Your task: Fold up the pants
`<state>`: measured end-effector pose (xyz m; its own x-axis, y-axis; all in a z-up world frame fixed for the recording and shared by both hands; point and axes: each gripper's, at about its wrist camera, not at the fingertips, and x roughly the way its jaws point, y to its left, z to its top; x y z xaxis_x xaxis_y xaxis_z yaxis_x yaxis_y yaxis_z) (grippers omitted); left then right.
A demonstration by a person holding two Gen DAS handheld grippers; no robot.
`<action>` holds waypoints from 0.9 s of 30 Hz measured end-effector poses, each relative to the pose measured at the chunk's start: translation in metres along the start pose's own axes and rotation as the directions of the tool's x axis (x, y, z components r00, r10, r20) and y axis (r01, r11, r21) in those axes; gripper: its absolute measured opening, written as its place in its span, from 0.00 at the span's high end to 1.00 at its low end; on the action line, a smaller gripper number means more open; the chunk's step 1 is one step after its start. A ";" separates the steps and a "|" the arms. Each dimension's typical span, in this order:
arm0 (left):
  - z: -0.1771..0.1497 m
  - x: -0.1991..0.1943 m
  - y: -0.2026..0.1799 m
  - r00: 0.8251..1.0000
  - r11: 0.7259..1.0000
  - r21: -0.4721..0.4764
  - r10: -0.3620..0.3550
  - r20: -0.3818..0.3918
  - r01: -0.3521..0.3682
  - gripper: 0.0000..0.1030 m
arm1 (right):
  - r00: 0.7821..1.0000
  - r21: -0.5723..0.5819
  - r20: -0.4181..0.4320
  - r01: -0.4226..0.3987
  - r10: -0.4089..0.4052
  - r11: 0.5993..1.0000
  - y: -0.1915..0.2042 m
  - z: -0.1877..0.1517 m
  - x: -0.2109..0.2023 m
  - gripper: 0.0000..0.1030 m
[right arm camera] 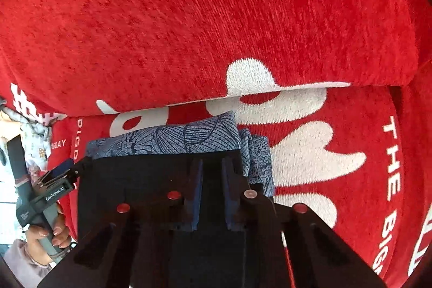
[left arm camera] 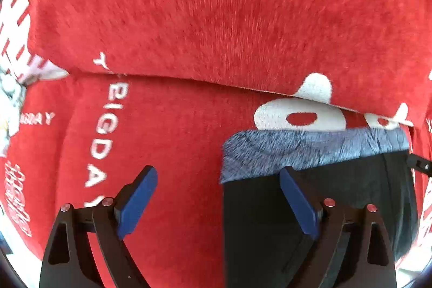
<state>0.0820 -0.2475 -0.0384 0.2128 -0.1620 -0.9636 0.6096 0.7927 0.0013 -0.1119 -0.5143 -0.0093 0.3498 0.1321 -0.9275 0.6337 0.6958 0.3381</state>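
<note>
The black pants lie folded flat on a red sofa seat. A blue-grey patterned cloth shows along their far edge. My left gripper is open wide and straddles the pants' left edge, one pad over the seat and one over the pants. In the right wrist view the black pants fill the foreground, with the patterned cloth behind them. My right gripper hovers over the pants with a narrow gap between its pads. Only black shows in that gap, so a grip is unclear.
The red back cushion with white lettering rises just behind the pants. A person's hand holds the left gripper at the pants' left edge. Light patterned fabric lies at the sofa's far left.
</note>
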 end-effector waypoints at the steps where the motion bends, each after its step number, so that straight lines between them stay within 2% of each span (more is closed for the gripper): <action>1: -0.007 -0.012 0.001 1.000 1.000 0.027 -0.012 0.012 0.012 0.09 | 1.000 -0.012 -0.002 0.004 -0.004 1.000 0.000 -0.004 -0.007 0.76; 2: -0.014 -0.020 0.002 0.999 0.999 0.042 -0.033 0.015 0.032 0.09 | 1.000 -0.023 -0.002 0.000 -0.001 1.000 0.000 -0.012 -0.014 0.69; 6: -0.050 -0.040 -0.001 0.995 0.990 0.100 -0.096 -0.017 0.097 0.09 | 0.998 -0.028 -0.008 -0.066 0.066 0.997 0.007 -0.057 -0.036 0.68; 9: -0.085 -0.034 -0.009 0.992 0.984 0.142 -0.097 -0.082 0.108 0.09 | 0.999 -0.057 -0.010 -0.032 0.031 0.998 0.009 -0.094 -0.037 0.69; 11: -0.104 -0.022 -0.007 0.989 0.989 0.099 -0.098 -0.108 0.109 0.09 | 1.000 -0.050 -0.028 -0.008 0.006 0.999 0.011 -0.110 -0.023 0.69; 14: -0.104 -0.015 -0.002 0.986 0.993 0.012 -0.113 -0.124 0.115 0.05 | 1.000 -0.004 0.003 -0.015 0.015 1.000 -0.002 -0.119 -0.017 0.69; 16: -0.100 -0.014 -0.003 0.983 0.993 -0.002 -0.114 -0.141 0.115 0.05 | 1.000 0.009 0.004 -0.014 0.014 1.000 -0.002 -0.117 -0.017 0.69; 19: -0.096 -0.017 -0.008 0.986 0.995 0.026 -0.088 -0.144 0.092 0.05 | 1.000 0.009 -0.004 -0.009 0.009 1.000 0.001 -0.116 -0.019 0.67; 22: -0.093 -0.022 -0.012 0.987 0.996 0.031 -0.073 -0.146 0.078 0.05 | 1.000 0.021 -0.013 -0.018 0.018 1.000 0.006 -0.114 -0.025 0.58; 24: -0.093 -0.025 -0.016 0.986 0.997 0.019 -0.075 -0.152 0.079 0.05 | 1.000 0.031 -0.017 -0.022 0.023 0.999 0.004 -0.113 -0.032 0.48; 27: -0.094 -0.022 -0.012 0.986 0.997 0.004 -0.069 -0.154 0.071 0.01 | 1.000 0.043 -0.016 -0.015 0.016 0.999 0.002 -0.116 -0.037 0.46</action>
<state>-0.0017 -0.1981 -0.0421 0.0497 -0.1241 -0.9910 0.6262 0.7769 -0.0659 -0.2033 -0.4357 0.0073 0.3485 0.1549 -0.9244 0.6575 0.6625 0.3589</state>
